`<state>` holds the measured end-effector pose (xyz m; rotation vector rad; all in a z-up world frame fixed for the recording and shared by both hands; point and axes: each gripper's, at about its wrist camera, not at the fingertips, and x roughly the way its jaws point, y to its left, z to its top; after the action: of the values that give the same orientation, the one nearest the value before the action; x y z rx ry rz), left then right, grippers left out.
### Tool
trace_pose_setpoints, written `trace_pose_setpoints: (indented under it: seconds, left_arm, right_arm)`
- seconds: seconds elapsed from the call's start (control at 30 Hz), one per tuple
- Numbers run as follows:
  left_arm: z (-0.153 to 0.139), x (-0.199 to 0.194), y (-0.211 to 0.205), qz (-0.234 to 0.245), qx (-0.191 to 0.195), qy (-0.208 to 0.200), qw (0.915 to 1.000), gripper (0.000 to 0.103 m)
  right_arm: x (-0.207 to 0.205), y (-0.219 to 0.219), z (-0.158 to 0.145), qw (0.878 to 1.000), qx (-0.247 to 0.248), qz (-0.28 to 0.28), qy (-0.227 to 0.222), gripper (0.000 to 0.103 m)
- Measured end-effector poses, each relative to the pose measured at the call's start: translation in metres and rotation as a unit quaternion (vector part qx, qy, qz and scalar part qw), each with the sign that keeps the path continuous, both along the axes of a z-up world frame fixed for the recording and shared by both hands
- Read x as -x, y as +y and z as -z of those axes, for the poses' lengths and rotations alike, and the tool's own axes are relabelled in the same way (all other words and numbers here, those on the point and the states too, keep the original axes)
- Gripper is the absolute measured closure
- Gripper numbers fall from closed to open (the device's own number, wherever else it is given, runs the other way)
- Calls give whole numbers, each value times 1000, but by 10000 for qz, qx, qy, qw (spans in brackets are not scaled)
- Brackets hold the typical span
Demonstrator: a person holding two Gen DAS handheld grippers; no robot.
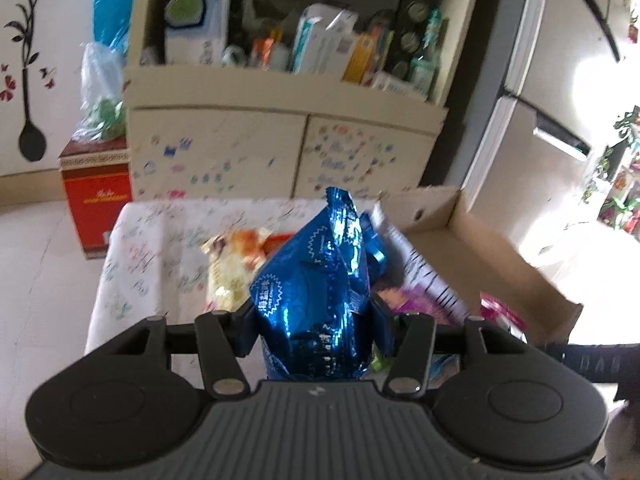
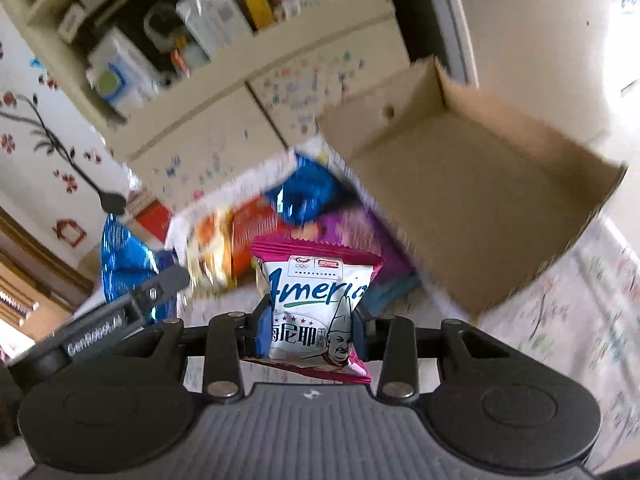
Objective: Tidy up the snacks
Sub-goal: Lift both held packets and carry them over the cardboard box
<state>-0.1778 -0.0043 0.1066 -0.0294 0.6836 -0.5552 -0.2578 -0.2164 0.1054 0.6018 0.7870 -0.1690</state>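
My left gripper (image 1: pixel 316 316) is shut on a shiny blue foil snack bag (image 1: pixel 320 280) and holds it above the table; the same bag and gripper show at the left of the right wrist view (image 2: pixel 124 264). My right gripper (image 2: pixel 310 328) is shut on a pink and white snack packet (image 2: pixel 316 304), held above the table. An open cardboard box (image 2: pixel 480 176) stands on the table ahead to the right; it also shows in the left wrist view (image 1: pixel 472 248). More snacks lie on the table: a yellow-orange bag (image 1: pixel 236 268), a purple striped pack (image 1: pixel 420 284), another blue bag (image 2: pixel 308 192).
The table has a white flowered cloth (image 1: pixel 140 248). Behind it stands a cream cabinet (image 1: pixel 280 92) with cluttered shelves. A red box (image 1: pixel 96 200) sits on the floor at left. A fridge (image 1: pixel 560 80) stands at the right.
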Motion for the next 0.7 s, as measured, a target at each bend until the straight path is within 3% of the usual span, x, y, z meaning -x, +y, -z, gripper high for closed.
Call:
trace_pose_setpoints:
  seconds: [0.3,0.7]
  left_arm:
    - [-20,-10,-39,604,171,-38,9980,50]
    - [-11,-22,-110,1594,176,134,9870,49]
  right_arm:
    - [-10,-54,-30,9979,333,440,-338,59]
    - [-15,-107,-14,9884,-218,1504,-54,59]
